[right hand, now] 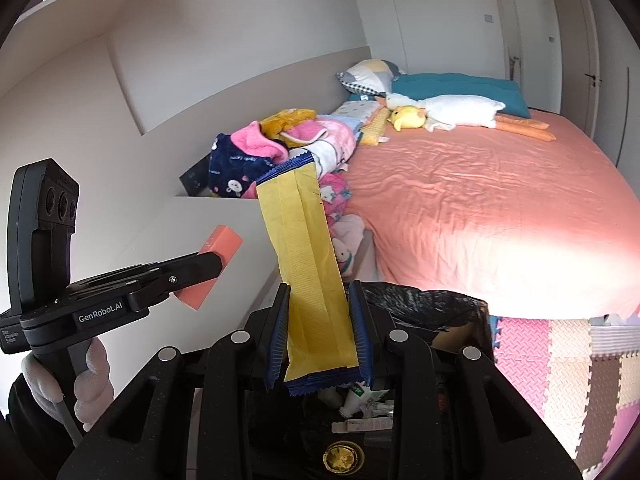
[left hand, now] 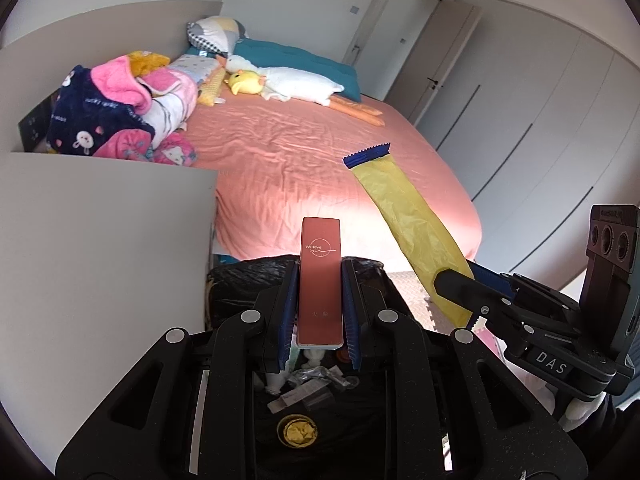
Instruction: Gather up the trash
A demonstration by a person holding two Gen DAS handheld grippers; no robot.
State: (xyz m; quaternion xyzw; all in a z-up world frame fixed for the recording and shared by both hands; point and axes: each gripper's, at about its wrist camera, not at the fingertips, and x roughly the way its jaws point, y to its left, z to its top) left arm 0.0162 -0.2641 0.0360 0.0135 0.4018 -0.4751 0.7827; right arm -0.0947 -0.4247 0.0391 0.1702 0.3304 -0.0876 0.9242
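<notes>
bin (left hand: 240, 280) before bed (left hand: 320, 152) | box (left hand: 320, 280), wrapper (right hand: 312, 264) above bin

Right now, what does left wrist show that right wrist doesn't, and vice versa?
Only the left wrist view: the printed logo face of the red box clamped in the left gripper, and the wardrobe doors.

Only the right wrist view: the pink and beige foam floor mats, and the gloved hand holding the left gripper's handle.

Both: the yellow wrapper held by the right gripper, the black-lined trash bin below with litter inside, and the bed with plush toys.
</notes>
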